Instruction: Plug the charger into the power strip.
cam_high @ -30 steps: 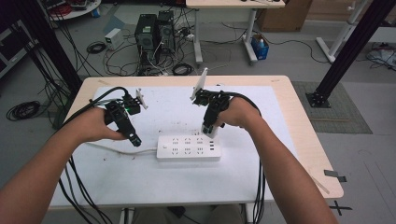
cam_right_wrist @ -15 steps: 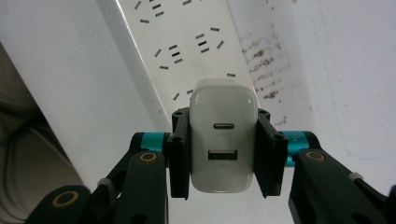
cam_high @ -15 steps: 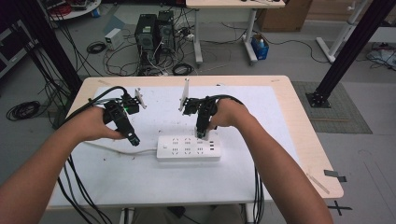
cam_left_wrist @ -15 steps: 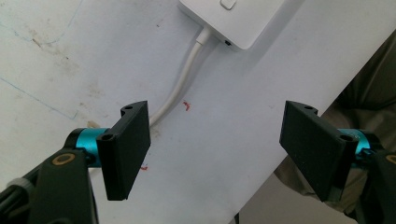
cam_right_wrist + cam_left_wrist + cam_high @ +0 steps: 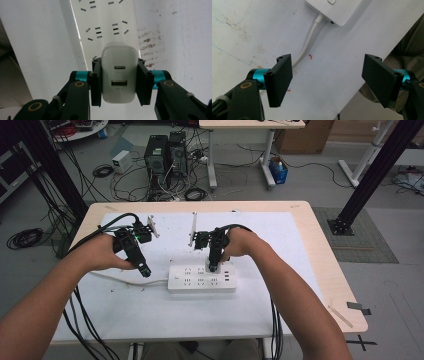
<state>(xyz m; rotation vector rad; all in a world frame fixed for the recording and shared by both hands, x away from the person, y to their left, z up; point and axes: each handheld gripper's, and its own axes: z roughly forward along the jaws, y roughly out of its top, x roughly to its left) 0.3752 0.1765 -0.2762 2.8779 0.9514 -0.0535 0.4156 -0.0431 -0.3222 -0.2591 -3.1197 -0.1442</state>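
Basically the right claw [image 5: 119, 82] is clamped on the white charger [image 5: 119, 75] right over the power strip [image 5: 202, 278] on the surface — sockets lie straight ahead along the strip's length — while the left claw [image 5: 328, 80] sits wide, holding nothing.

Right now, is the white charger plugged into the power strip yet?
Cannot tell. The right gripper clamps the charger right over the power strip, hiding its prongs.
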